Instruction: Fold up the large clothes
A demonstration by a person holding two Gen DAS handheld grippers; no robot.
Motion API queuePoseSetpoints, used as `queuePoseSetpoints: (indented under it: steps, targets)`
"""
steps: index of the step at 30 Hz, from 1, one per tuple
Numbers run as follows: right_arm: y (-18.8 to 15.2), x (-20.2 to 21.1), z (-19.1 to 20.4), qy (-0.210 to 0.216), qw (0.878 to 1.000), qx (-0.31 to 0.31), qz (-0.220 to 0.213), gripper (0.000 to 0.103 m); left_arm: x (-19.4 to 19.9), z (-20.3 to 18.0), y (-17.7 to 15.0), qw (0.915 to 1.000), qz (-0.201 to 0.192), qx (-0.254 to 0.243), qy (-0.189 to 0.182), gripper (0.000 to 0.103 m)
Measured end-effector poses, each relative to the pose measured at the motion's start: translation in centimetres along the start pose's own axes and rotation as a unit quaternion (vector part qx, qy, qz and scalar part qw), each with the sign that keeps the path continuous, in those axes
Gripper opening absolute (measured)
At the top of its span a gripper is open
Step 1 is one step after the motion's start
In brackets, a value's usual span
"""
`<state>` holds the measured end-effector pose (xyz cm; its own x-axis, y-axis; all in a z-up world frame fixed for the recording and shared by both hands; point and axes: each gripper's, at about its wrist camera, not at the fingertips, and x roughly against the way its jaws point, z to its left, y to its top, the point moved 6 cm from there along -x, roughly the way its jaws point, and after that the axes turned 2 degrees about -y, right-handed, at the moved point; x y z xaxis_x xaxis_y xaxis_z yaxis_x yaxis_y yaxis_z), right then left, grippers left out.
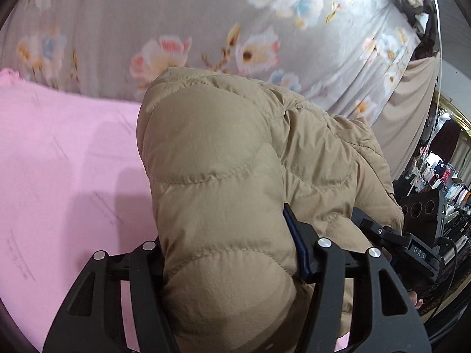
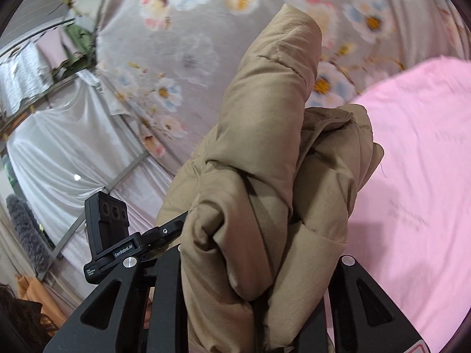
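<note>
From your left wrist camera, the left gripper (image 1: pixel 232 264) is clamped on a thick quilted fold of the tan puffer jacket (image 1: pixel 212 176): the padded bulk fills the gap between the two black fingers, and a blue pad (image 1: pixel 294 235) presses into its right flank. The jacket bulges forward from the jaws, hiding most of the middle of the view. Behind it to the left lies the pink sheet (image 1: pixel 59 153), and beyond that a grey floral bedcover (image 1: pixel 191 14) that drapes down at the right. At the right edge you can see part of the other black hand-held gripper (image 1: pixel 412 244), just beside the jacket. From your right wrist camera, the right gripper (image 2: pixel 256 276) is closed on a bunched, layered part of the same jacket (image 2: pixel 265 161), which is squeezed between its black fingers and stands out ahead of them as a tall column, its upper end tilted slightly right. The pink sheet (image 2: pixel 412 176) lies to the right, the floral bedcover (image 2: pixel 206 58) behind, and the other gripper's black camera block (image 2: pixel 107 220) sits just left of the jacket.
</note>
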<state>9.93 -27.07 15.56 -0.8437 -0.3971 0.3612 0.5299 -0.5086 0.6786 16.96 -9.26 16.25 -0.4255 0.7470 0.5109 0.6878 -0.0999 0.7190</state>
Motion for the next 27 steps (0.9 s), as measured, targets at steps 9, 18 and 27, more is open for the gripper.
queuePoseSetpoints:
  steps: [9, 18, 27]
  targets:
    - [3.9, -7.6, 4.2, 0.024, 0.998, 0.055, -0.016, 0.027, 2.8, 6.2, 6.1, 0.9961, -0.072, -0.03, 0.04, 0.058]
    - [2.3, -18.5, 1.9, -0.008, 0.998, 0.057, 0.006, 0.029, -1.0, 16.6, 7.2, 0.9954, -0.061, -0.03, 0.067, 0.058]
    - [-2.1, -25.6, -4.2, -0.07, 0.996, 0.026, 0.056, 0.03, -7.8, 24.0, 3.6, 0.9981, -0.015, -0.01, 0.06, 0.058]
